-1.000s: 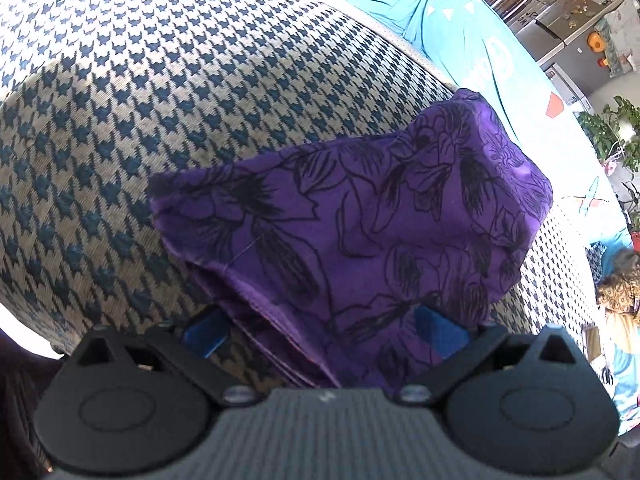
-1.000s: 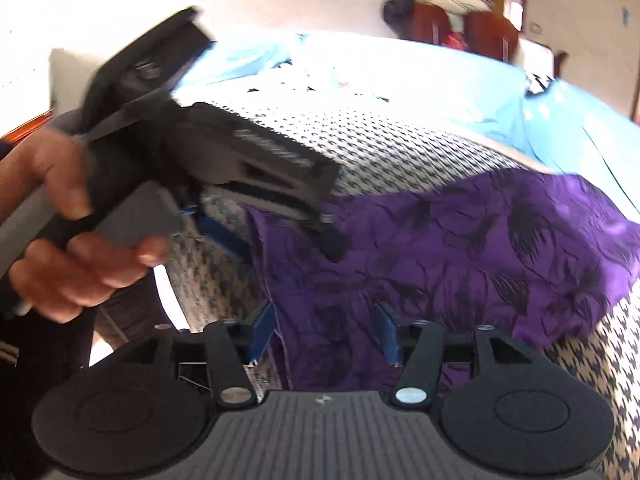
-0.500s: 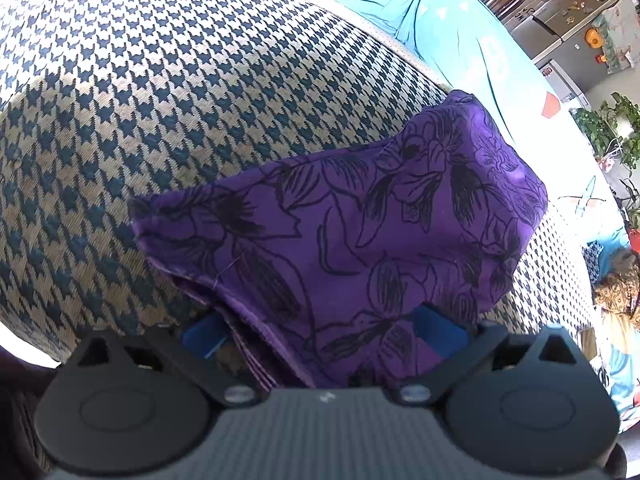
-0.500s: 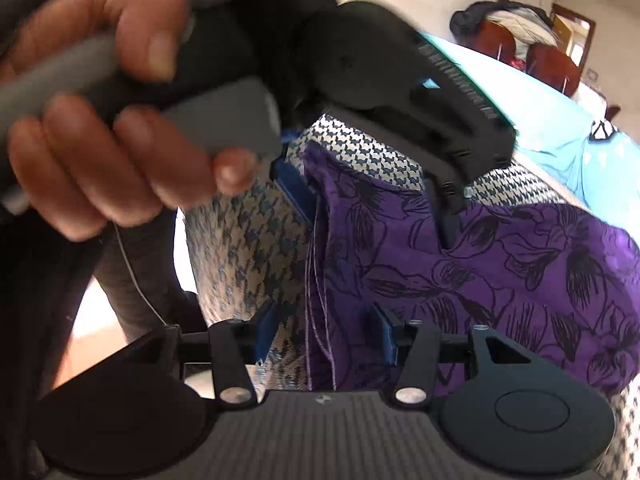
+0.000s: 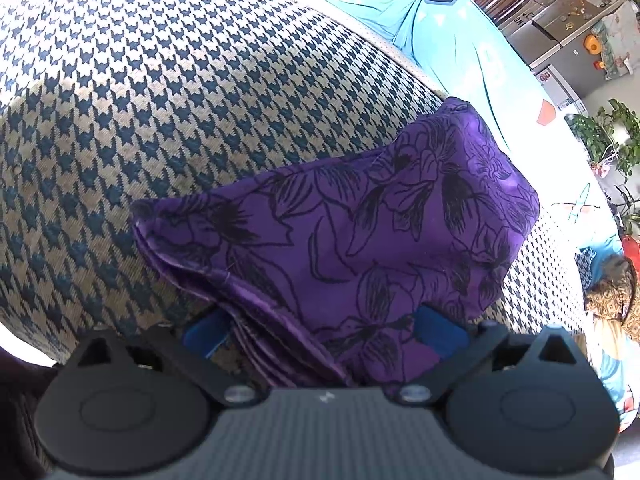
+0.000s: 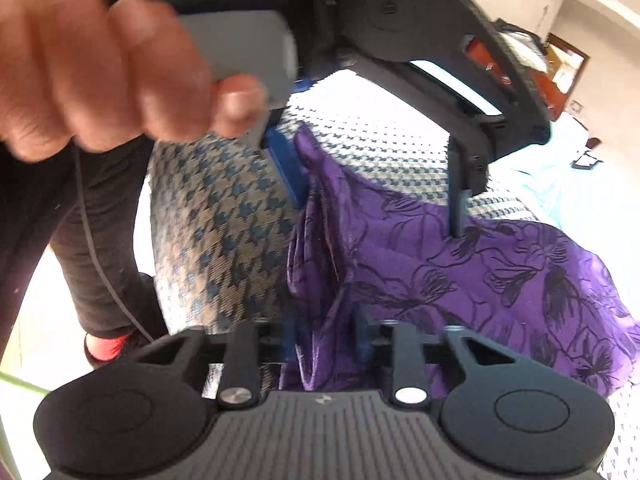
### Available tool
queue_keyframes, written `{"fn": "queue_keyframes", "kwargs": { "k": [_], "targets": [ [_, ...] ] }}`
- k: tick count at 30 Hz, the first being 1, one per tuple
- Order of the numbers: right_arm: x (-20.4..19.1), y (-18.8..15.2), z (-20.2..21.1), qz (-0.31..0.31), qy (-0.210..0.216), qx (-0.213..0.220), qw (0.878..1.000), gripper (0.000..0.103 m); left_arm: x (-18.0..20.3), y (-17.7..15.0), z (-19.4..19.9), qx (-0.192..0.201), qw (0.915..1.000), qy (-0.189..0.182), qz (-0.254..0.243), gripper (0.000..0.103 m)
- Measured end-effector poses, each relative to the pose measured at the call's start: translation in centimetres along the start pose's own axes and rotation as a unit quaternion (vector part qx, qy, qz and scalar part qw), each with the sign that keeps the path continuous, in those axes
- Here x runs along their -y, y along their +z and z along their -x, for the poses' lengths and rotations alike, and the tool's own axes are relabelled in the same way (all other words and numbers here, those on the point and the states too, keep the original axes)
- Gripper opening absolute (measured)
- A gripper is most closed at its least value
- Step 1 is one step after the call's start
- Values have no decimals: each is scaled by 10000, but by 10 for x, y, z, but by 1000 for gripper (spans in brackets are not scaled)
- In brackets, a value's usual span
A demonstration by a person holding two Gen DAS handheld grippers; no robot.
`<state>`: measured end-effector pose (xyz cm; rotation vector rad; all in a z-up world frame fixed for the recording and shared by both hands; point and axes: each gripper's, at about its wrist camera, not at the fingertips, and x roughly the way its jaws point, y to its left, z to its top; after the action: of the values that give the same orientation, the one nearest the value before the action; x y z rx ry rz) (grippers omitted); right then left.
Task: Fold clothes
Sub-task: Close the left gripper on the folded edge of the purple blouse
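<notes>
— So how far along is the folding?
— Partway, I'd judge: the purple cloth (image 5: 360, 240) lies doubled on the checked cushion (image 5: 160, 100). The left gripper (image 5: 324, 324) straddles its near edge, jaws wide; the right gripper (image 6: 324, 340) pinches the bunched edge, jaws narrow.
— What's left?
— Probably another fold.

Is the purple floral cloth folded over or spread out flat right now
Folded: the purple cloth lies doubled on the houndstooth cover, several stacked layer edges showing at its near end.
</notes>
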<state>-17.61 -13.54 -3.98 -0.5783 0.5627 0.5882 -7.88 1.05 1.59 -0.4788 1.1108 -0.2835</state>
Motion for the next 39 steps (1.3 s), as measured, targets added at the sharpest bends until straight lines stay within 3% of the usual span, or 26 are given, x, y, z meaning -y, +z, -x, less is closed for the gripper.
{"fn": "queue_keyframes", "kwargs": {
  "k": [4, 10, 16, 18, 19, 20, 23, 25, 29, 32, 39],
  "targets": [
    [23, 3, 1, -790, 137, -6, 9968, 13, -8, -3, 3, 4, 10000, 35, 40, 103],
    [51, 3, 5, -1834, 580, 7, 9813, 14, -21, -5, -2, -64, 9994, -194, 294, 103],
    [63, 2, 7, -2271, 801, 73, 9706, 14, -16, 0, -14, -30, 9989, -303, 359, 103],
    [64, 2, 8, -2275, 814, 102, 9703, 14, -12, 1, -16, 89, 9994, -219, 243, 100],
    [64, 2, 8, -2253, 806, 107, 9709, 14, -10, 1, -17, 126, 9997, -167, 143, 88],
    [62, 2, 7, -2229, 797, 109, 9715, 14, -8, 2, -17, 153, 9998, -110, 70, 69],
    [57, 2, 5, -2024, 682, 79, 9769, 14, -5, 2, -17, 217, 9998, 18, -46, 46],
    [53, 2, 4, -1840, 596, 44, 9811, 14, -6, 1, -15, 240, 9997, 19, -19, 40],
    [37, 3, 5, -1267, 371, 80, 9912, 31, -8, 4, -11, 225, 9997, 130, 36, 29],
    [24, 4, 5, -866, 174, 163, 9960, 44, -7, 5, -9, 204, 9996, 166, 39, 29],
    [15, 8, -4, -473, -17, 190, 9987, 45, -5, 6, -8, 180, 9996, 214, 8, 29]
  ]
}}
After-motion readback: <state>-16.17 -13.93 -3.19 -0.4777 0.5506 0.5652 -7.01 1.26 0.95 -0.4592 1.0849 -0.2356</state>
